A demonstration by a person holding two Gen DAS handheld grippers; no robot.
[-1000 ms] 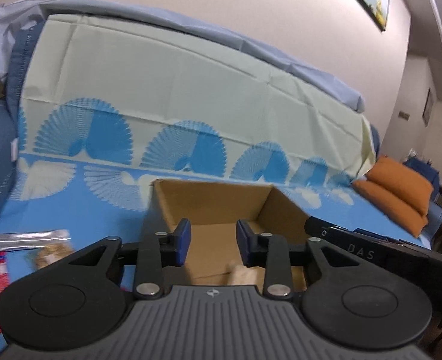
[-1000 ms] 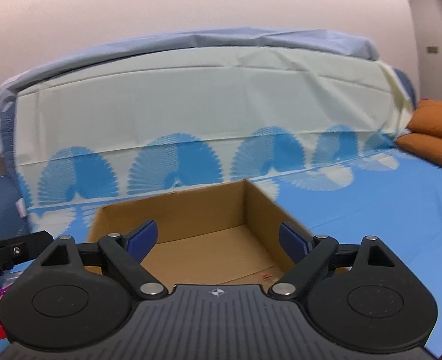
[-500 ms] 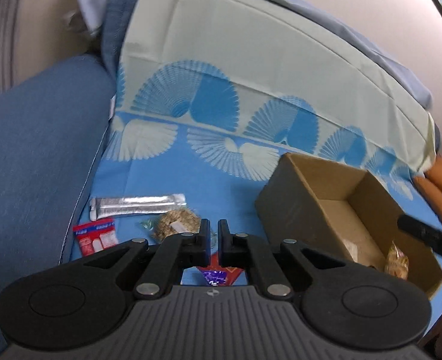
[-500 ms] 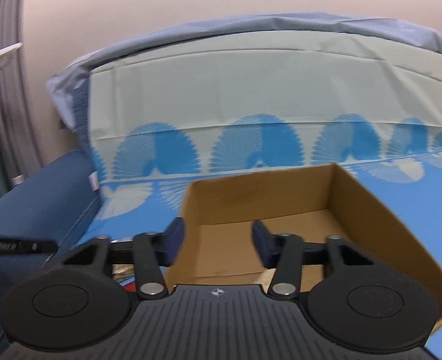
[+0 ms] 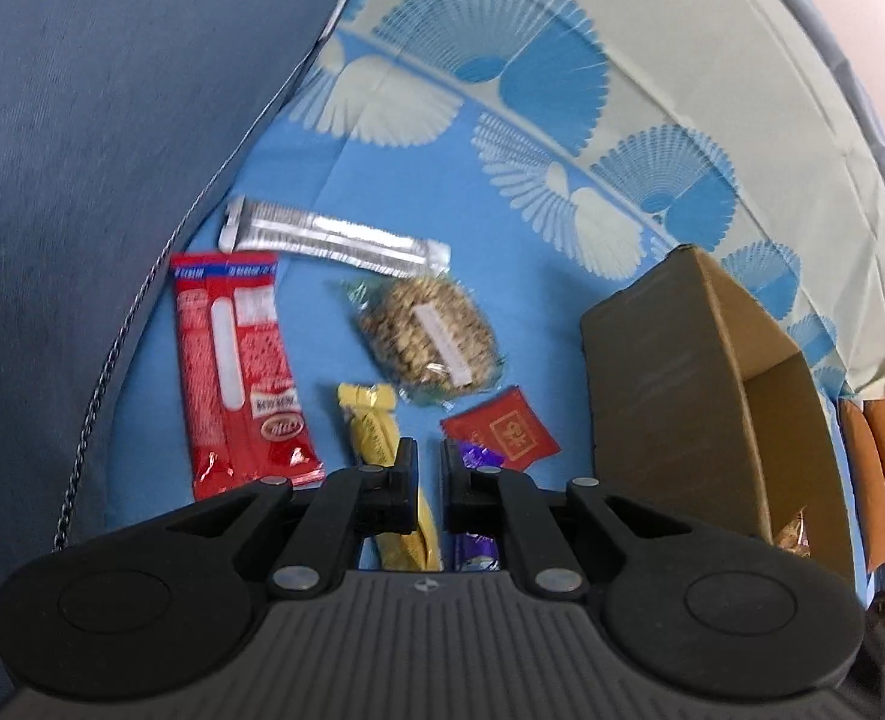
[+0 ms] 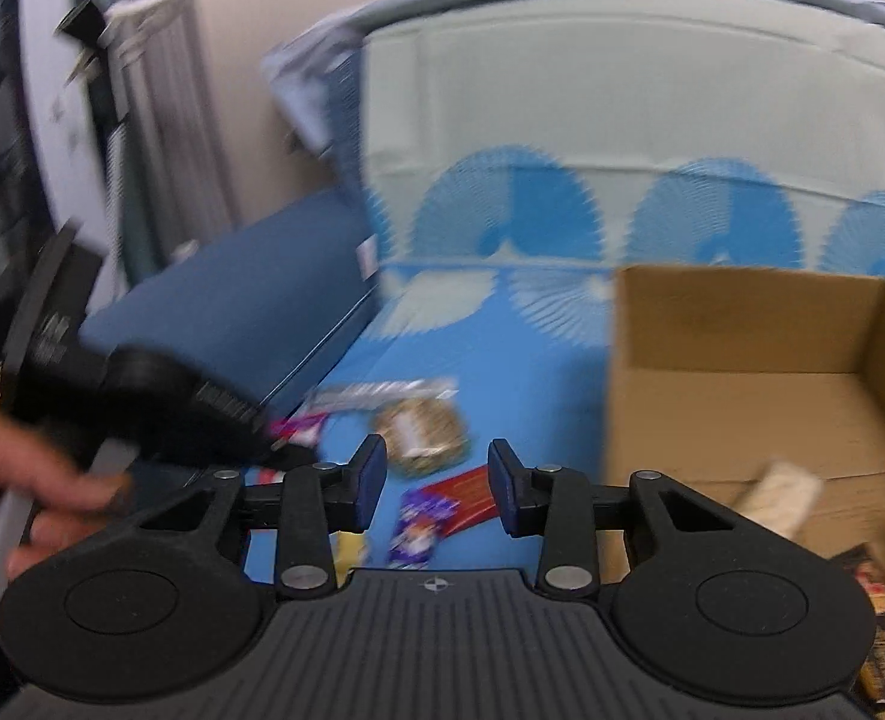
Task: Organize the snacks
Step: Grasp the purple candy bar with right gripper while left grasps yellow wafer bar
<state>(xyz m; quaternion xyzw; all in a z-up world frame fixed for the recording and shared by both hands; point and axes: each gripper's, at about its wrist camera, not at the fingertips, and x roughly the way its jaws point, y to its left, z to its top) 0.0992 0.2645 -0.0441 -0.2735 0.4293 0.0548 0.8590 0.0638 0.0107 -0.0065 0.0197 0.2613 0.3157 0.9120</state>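
Hovering left gripper (image 5: 428,462), nearly closed, above yellow snack (image 5: 376,426).

Even indoor light; right view motion-blurred, perhaps slightly dim.

Left wrist view: close, steeply downward over snack cluster on blue sheet (image 5: 490,228); cardboard box (image 5: 670,372) at right. Right wrist view: farther back, nearly level, facing sofa backrest; blurred. Shared: box (image 6: 736,372), round nut cake (image 5: 427,330) (image 6: 421,429), silver bar (image 5: 334,237), red square packet (image 5: 505,432).
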